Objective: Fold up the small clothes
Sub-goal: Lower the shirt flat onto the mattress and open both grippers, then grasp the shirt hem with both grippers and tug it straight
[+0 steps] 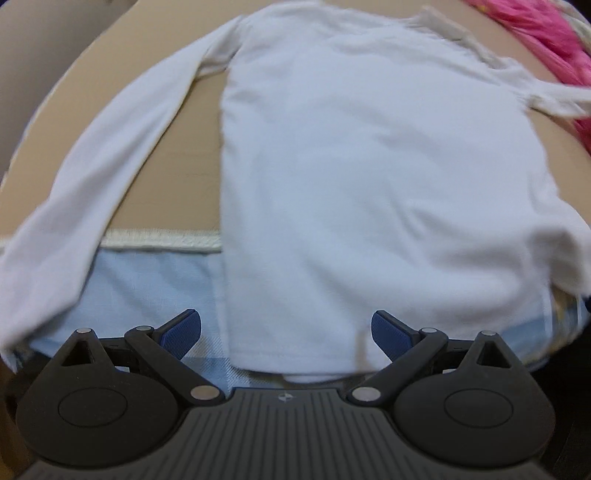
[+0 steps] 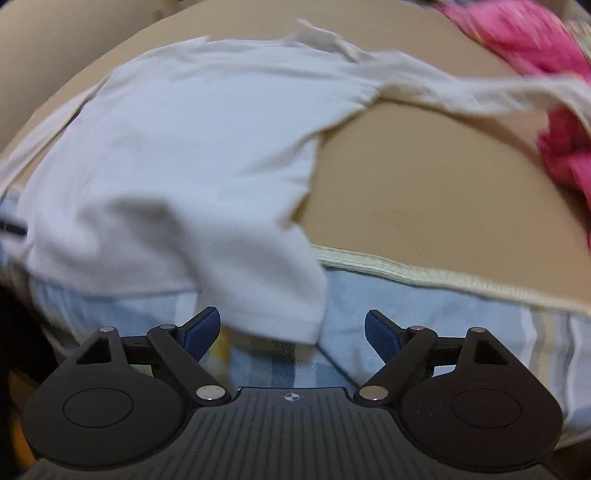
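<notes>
Presently the left gripper (image 1: 286, 334) stands wide, gripping nothing, above the near hem of the white long-sleeved shirt (image 1: 369, 166). The right gripper (image 2: 291, 332) is likewise wide, the shirt's near right corner loose between its pads. The shirt lies spread on a tan surface (image 2: 424, 177), hem overlapping a light-blue checked cloth (image 2: 406, 314). Pink fabric (image 2: 517, 33) lies far right.

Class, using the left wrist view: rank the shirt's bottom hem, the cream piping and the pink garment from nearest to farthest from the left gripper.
1. Shirt's bottom hem, right between the left gripper's open jaws.
2. Cream piping, farther up, left.
3. Pink garment, far top right corner.
</notes>
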